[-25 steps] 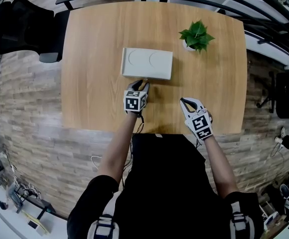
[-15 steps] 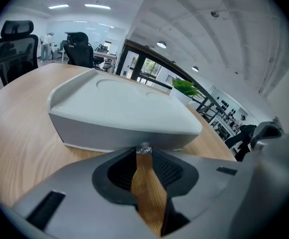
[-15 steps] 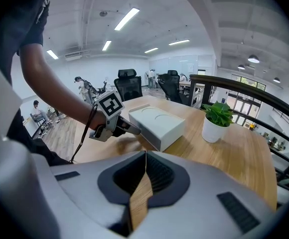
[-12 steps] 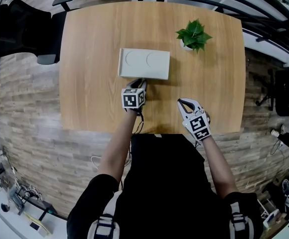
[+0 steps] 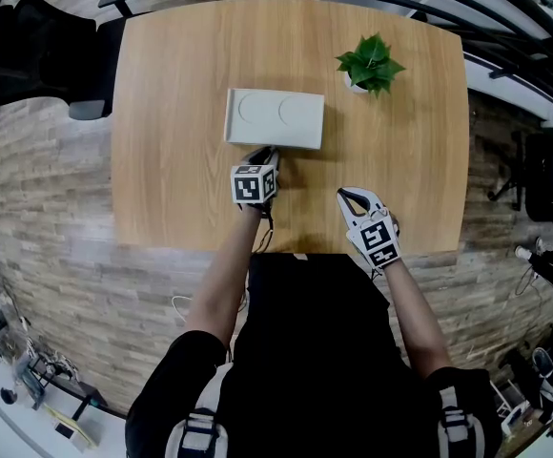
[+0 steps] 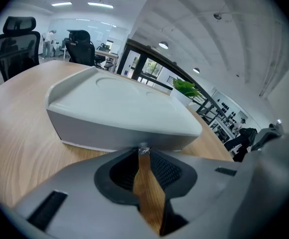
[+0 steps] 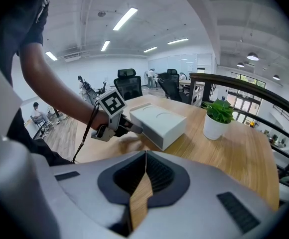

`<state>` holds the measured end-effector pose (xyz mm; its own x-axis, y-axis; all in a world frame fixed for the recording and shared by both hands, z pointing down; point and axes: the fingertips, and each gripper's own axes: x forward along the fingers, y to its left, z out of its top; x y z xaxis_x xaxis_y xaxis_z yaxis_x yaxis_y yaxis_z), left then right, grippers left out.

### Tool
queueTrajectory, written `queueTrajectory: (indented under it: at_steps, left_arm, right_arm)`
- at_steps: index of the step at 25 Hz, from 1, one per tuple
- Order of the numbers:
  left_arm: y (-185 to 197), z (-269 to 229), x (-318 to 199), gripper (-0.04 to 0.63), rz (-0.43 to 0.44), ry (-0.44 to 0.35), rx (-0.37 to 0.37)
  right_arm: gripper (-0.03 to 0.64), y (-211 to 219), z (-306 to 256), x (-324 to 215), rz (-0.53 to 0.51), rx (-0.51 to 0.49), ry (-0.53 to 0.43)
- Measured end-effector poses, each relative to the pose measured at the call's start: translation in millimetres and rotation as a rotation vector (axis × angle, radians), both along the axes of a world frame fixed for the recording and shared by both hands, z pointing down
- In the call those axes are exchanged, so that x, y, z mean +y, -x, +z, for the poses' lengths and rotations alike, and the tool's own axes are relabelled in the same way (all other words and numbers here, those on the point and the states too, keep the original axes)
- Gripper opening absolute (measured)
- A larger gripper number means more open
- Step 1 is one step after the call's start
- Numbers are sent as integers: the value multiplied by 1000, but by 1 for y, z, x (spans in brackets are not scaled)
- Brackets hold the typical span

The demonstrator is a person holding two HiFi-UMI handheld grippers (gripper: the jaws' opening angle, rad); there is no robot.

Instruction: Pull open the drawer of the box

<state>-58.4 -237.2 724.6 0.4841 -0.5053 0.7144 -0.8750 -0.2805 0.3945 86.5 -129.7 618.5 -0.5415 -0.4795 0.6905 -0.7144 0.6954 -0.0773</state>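
White drawer box [image 5: 275, 118] at mid-table [image 5: 181, 189]: the left gripper [image 5: 264, 152], jaws just closing to a narrow gap, brackets its small front knob [image 6: 143, 149]; the right gripper [image 5: 353, 196] hovers nearby, jaws together, empty.

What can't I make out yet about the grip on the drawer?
- Head view: the left hand-held gripper hides its own jaw tips and the front of the box.
- Left gripper view: the jaws have just been closing with the small knob between them. Whether they press on it is too small to tell.
- Right gripper view: that gripper covers the knob.
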Motion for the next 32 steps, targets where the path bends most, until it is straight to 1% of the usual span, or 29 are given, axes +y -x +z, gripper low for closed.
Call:
queueTrajectory:
  at_steps: [17, 32]
  left_arm:
    - [1, 0, 4, 80, 12, 18, -8]
    - [4, 0, 25, 80, 9, 44, 9]
  right_arm:
    - [25, 8, 1, 10, -25, -10, 11]
    - [25, 8, -3, 13, -38, -6, -3]
